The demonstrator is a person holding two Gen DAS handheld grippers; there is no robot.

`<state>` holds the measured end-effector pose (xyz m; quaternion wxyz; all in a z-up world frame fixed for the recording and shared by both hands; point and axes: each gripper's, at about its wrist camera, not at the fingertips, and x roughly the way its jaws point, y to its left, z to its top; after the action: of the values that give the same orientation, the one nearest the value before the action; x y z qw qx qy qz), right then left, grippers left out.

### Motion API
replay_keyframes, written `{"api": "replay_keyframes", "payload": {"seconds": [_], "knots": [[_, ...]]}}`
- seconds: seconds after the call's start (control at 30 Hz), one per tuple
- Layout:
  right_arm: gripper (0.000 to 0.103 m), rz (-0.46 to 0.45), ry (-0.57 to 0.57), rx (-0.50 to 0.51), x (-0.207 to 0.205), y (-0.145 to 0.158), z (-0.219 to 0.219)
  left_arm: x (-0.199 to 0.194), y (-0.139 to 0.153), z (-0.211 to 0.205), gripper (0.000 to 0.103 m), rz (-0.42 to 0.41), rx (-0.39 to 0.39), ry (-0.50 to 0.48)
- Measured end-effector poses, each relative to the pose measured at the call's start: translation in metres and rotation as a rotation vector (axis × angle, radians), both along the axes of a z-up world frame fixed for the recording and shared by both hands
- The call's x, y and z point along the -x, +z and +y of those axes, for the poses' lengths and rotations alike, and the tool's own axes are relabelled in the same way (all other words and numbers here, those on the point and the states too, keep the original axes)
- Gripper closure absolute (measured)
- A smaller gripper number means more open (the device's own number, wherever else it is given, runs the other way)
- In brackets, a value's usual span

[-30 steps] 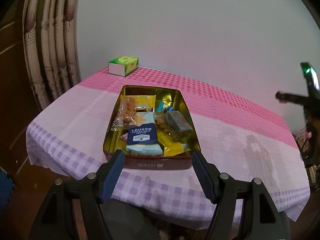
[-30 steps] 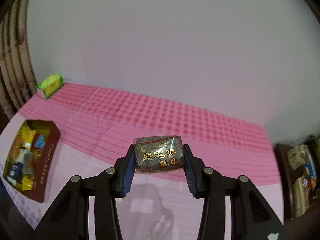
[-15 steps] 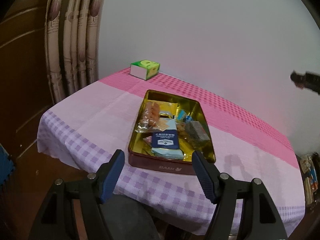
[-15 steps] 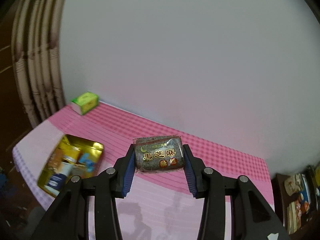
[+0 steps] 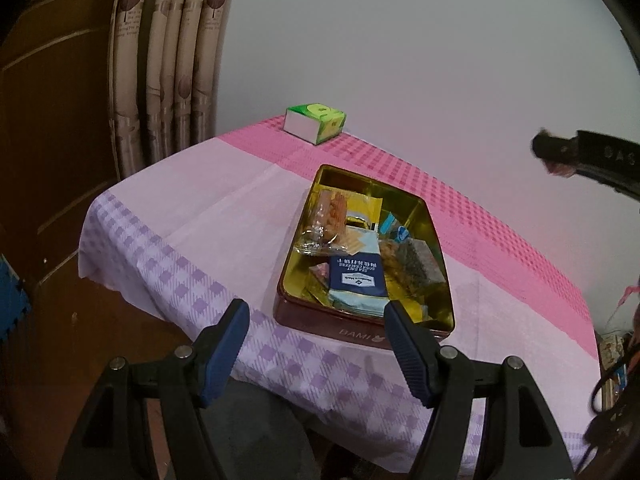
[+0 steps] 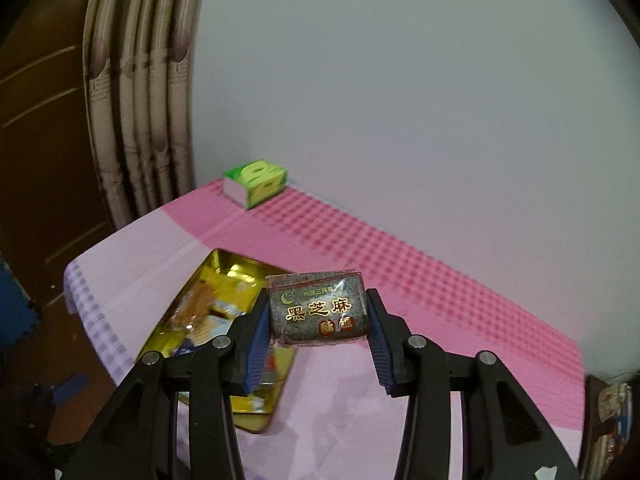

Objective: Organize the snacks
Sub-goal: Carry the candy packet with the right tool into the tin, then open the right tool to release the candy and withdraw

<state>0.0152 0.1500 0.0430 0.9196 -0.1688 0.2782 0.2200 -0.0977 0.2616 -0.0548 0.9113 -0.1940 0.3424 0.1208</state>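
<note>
A gold-lined tin box [image 5: 436, 232] with a dark red outside sits on the table, holding several snack packets, among them a navy cracker packet [image 5: 358, 278]. My left gripper [image 5: 318, 344] is open and empty, hovering in front of the tin's near wall. My right gripper [image 6: 318, 330] is shut on a dark black-sesame candy packet [image 6: 318, 308] with gold characters, held in the air above the table, just right of the tin [image 6: 218, 268]. The right gripper's tip also shows at the right edge of the left wrist view [image 5: 560, 152].
The table wears a pink and lilac checked cloth [image 5: 192, 216]. A green and white tissue box [image 5: 316, 122] stands at the far corner; it also shows in the right wrist view [image 6: 256, 182]. Curtains [image 5: 168, 60] and a wooden door [image 5: 48, 120] stand left. Clutter sits on the floor at right.
My right gripper has swung left with the sesame packet, so the tin now lies just below and left of it. My left gripper has shifted left, still open.
</note>
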Motion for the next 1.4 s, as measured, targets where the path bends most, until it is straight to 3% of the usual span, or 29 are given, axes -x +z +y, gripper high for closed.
{"api": "replay_keyframes", "payload": {"seconds": [0.83,1.07,1.13,1.17,1.2,1.27,1.4], "knots": [[0.062,0.214,0.059,0.094,-0.024,-0.121,0.057,-0.013,-0.023,0.018,0.032,0.089,0.078,0.041],[0.060,0.259,0.059,0.081,-0.027,-0.140,0.060,-0.016,-0.028,0.019,0.032,0.113,0.077,0.052],[0.056,0.260,0.064,0.064,-0.028,-0.138,0.058,-0.016,-0.028,0.019,0.032,0.114,0.071,0.053],[0.047,0.253,0.072,0.051,-0.027,-0.136,0.057,-0.016,-0.028,0.018,0.032,0.113,0.063,0.053],[0.030,0.241,0.069,0.049,-0.027,-0.133,0.056,-0.017,-0.027,0.017,0.032,0.111,0.050,0.053],[0.017,0.184,0.047,0.036,-0.023,-0.120,0.049,-0.017,-0.025,0.014,0.032,0.101,0.025,0.047],[0.017,0.139,0.048,-0.019,-0.015,-0.095,0.031,-0.015,-0.020,0.008,0.027,0.090,-0.030,0.044]]}}
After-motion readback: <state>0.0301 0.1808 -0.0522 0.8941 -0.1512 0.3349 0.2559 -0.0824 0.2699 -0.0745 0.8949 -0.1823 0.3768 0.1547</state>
